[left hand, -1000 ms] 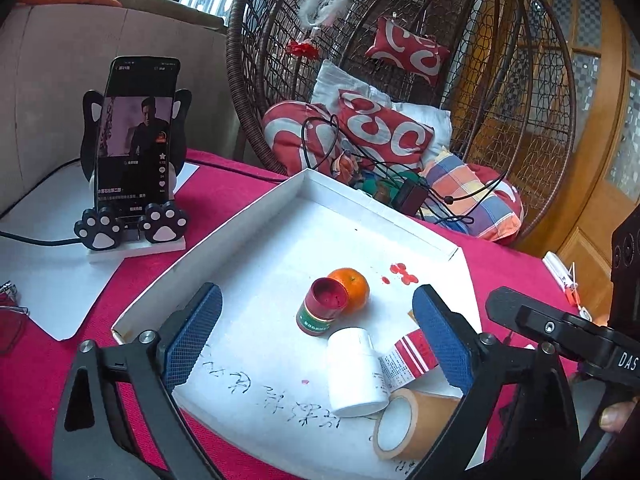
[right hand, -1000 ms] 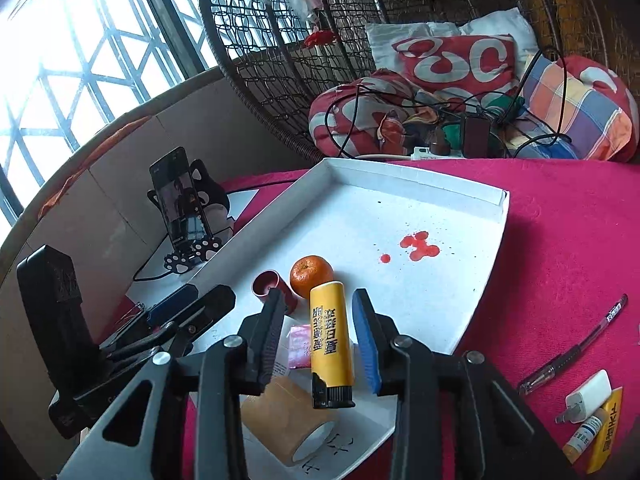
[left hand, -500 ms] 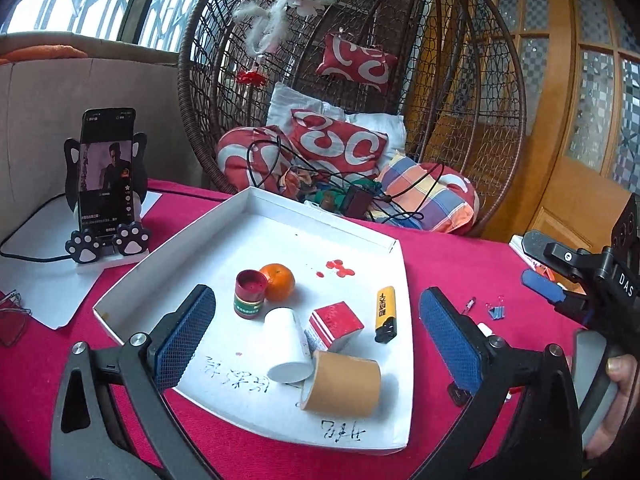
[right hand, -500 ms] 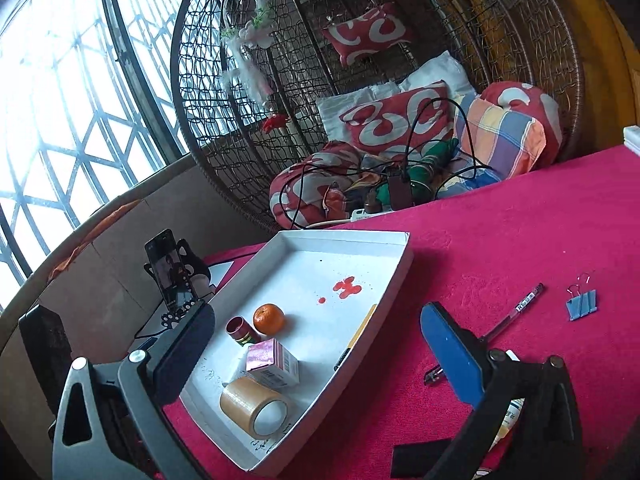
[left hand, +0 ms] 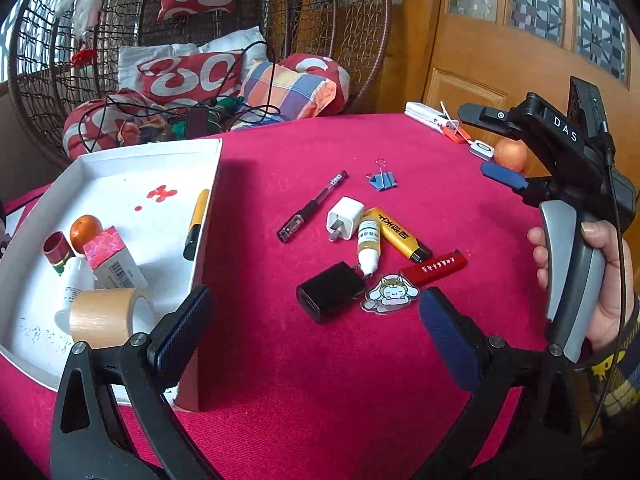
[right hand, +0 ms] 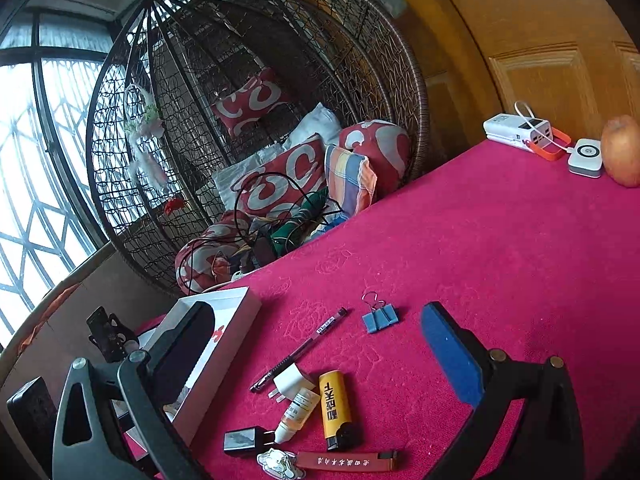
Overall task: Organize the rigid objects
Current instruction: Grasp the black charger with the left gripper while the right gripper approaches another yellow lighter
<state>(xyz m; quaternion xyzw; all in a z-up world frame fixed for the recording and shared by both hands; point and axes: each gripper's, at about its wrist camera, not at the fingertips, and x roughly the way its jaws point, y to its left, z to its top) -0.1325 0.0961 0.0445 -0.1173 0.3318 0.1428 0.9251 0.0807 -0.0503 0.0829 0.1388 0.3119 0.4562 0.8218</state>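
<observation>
Loose items lie on the red cloth: a pen [left hand: 313, 205], a blue binder clip [left hand: 383, 179], a white plug [left hand: 345, 218], a small dropper bottle [left hand: 368, 242], a yellow lighter [left hand: 398, 233], a black adapter [left hand: 331, 291], a cartoon charm [left hand: 390, 295] and a red strip [left hand: 434, 267]. My left gripper [left hand: 314, 295] is open above the near side of this cluster, holding nothing. My right gripper [right hand: 315, 307] is open and empty over the same items. The white tray [left hand: 210, 208] at left holds a second yellow lighter [left hand: 196, 222], a tape roll [left hand: 105, 316], a box, bottles and an orange.
A hand [left hand: 608, 280] holds the right gripper's handle at the right of the left wrist view. A power bank [right hand: 518, 128], a small white device [right hand: 586, 158] and an apple [right hand: 622, 150] sit at the table's far edge. A wicker hanging chair [right hand: 248, 80] with cushions stands behind.
The right gripper let go of the yellow lighter, which now lies in the tray, and opened wide. Both grippers swung right, from over the tray to the loose items on the cloth.
</observation>
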